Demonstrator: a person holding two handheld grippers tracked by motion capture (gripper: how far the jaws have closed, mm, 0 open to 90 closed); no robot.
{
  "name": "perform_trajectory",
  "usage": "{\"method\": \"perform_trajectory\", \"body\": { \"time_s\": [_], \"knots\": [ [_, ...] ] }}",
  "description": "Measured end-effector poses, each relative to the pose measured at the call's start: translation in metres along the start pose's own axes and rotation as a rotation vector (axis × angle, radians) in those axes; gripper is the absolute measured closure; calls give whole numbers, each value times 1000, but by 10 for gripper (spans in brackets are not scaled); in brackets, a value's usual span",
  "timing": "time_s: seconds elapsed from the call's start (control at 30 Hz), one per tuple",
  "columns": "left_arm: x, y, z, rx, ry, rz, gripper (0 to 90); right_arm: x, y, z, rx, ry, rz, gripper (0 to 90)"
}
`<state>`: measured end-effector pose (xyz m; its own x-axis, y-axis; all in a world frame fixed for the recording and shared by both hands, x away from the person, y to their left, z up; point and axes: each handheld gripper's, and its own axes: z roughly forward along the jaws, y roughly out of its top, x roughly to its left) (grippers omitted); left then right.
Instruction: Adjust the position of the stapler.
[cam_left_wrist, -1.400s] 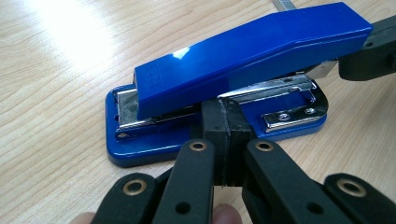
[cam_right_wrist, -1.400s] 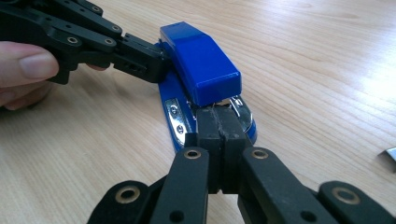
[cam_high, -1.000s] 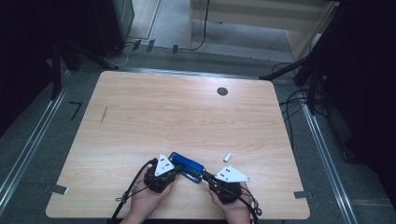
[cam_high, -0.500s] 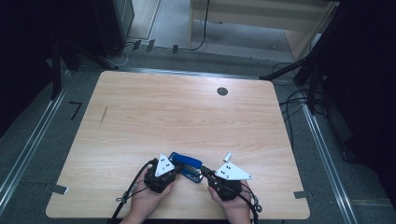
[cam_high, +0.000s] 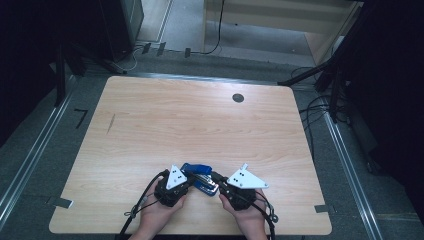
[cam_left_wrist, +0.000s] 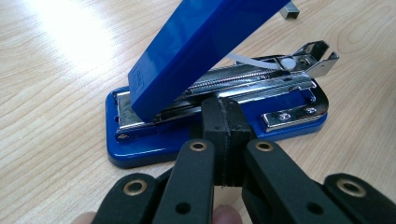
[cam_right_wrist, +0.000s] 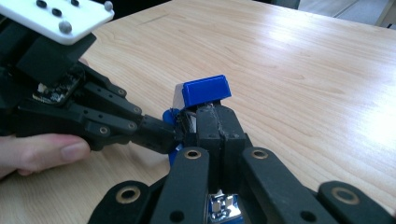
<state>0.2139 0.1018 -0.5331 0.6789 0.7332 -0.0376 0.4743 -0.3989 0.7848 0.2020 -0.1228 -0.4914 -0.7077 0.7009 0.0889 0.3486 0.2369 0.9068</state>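
A blue stapler (cam_high: 199, 169) lies on the wooden table near the front edge, its blue top cover (cam_left_wrist: 196, 42) swung up off the metal magazine (cam_left_wrist: 261, 81). My left gripper (cam_left_wrist: 223, 116) is shut with nothing between its jaws, and its tips rest against the side of the stapler's base (cam_left_wrist: 140, 151). My right gripper (cam_right_wrist: 217, 116) is shut too, its tips tucked under the raised end of the cover (cam_right_wrist: 205, 91). In the high view the left gripper (cam_high: 192, 181) and the right gripper (cam_high: 216, 179) meet at the stapler from either side.
A small strip of staples (cam_left_wrist: 290, 9) lies on the table just beyond the stapler. A round cable hole (cam_high: 238, 98) sits at the far side of the table (cam_high: 200, 125). Cables trail on the floor at the right.
The right gripper has risen a little and the stapler's blue cover has tipped up further. The left gripper has stayed put.
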Motion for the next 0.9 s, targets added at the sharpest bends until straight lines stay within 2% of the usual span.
{"method": "perform_trajectory", "body": {
  "time_s": [0.9],
  "knots": [
    [-1,0,0,-2,2,-2,900,8,30,16,-23,16,-8,900]
  ]
}}
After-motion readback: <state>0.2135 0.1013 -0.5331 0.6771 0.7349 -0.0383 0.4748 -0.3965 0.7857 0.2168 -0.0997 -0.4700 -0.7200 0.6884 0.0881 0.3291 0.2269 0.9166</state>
